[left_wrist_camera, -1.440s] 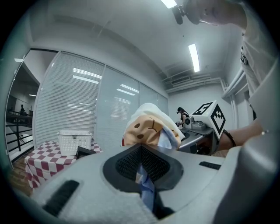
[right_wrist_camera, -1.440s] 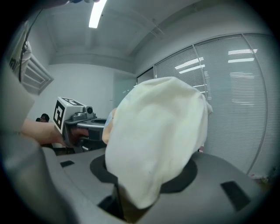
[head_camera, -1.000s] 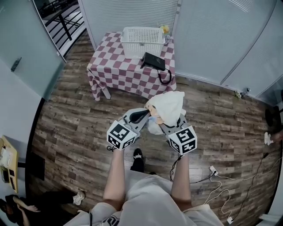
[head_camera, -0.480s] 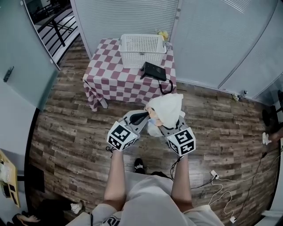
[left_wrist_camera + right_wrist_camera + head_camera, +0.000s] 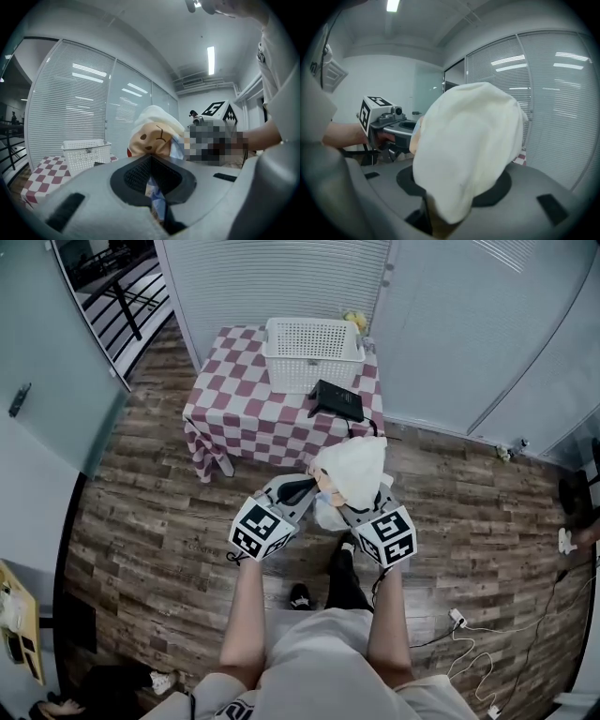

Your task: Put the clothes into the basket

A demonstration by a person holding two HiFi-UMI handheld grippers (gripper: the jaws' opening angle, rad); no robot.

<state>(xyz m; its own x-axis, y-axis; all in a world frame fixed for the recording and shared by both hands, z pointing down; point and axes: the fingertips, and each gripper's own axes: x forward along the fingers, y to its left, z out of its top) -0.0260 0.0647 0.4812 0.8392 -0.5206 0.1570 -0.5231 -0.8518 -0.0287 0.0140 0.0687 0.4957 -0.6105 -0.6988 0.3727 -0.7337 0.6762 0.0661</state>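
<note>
- We stand on a wood-plank floor [image 5: 141, 521], facing a table [image 5: 234, 409] covered with a red-and-white checked cloth
- A white mesh basket [image 5: 314, 352] sits at the table's far edge, near the blinds
- The clothes [image 5: 354, 465], a cream bundle with a tan face print and a pale blue piece, are held up in the air on our side of the table, well apart from the basket
- Our left gripper [image 5: 152, 183] has its jaws pinched on a pale blue fold of the clothes
- Our right gripper [image 5: 429, 213] is clamped on the cream cloth, which drapes over its jaws
- A black pouch [image 5: 337, 401] lies on the table just in front of the basket
</note>
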